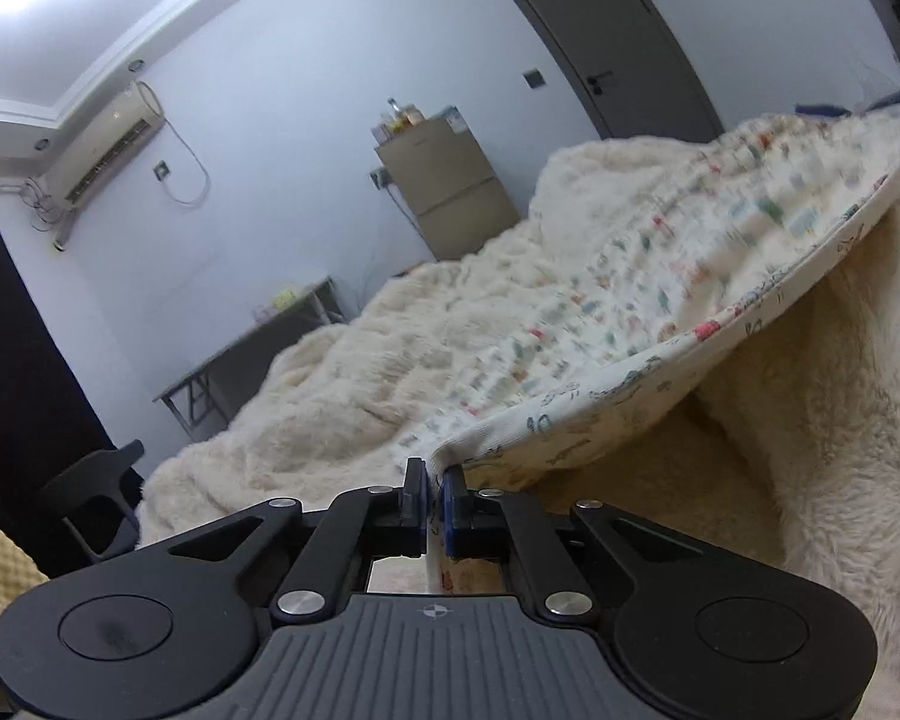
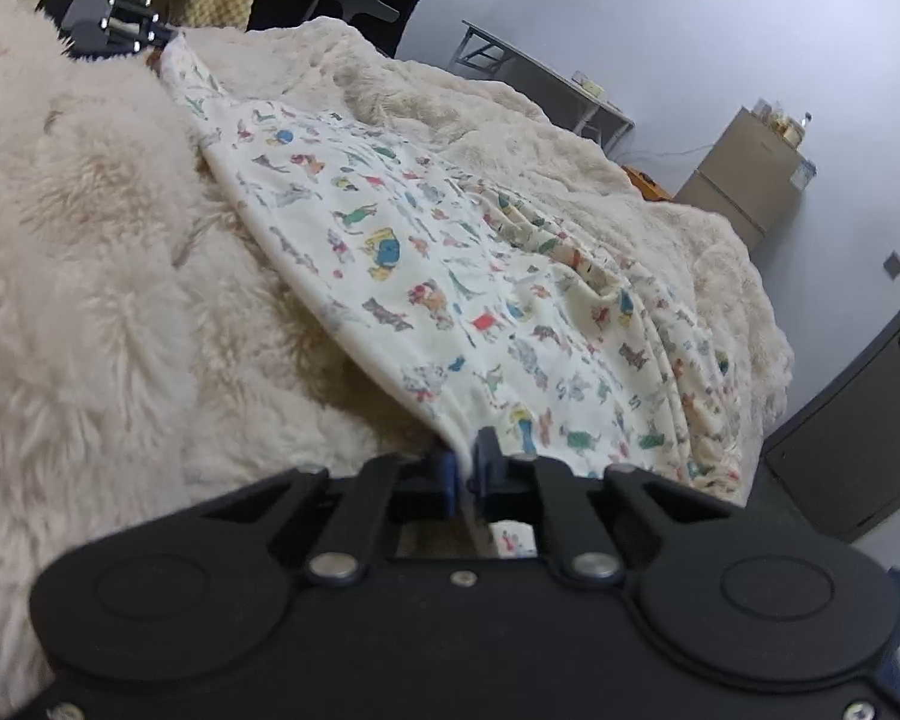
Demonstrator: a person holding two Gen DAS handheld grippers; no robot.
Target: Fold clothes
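Your left gripper (image 1: 433,501) is clamped on one corner of the printed garment (image 1: 600,324), the blue pads nearly meeting with cloth between them. Your right gripper (image 2: 463,471) pinches another corner of the same garment (image 2: 450,276) the same way. The hem between your two grips is lifted off the fluffy blanket (image 2: 90,276), with a shadowed gap under it; the rest of the cloth drapes back onto the blanket in soft folds. In the right view your left gripper (image 2: 150,39) shows at the far end of that raised edge. Past the blanket sit a grey chair (image 1: 99,483), a folding table (image 1: 252,348), a small fridge (image 1: 450,186) against the wall and a dark door (image 1: 600,30).
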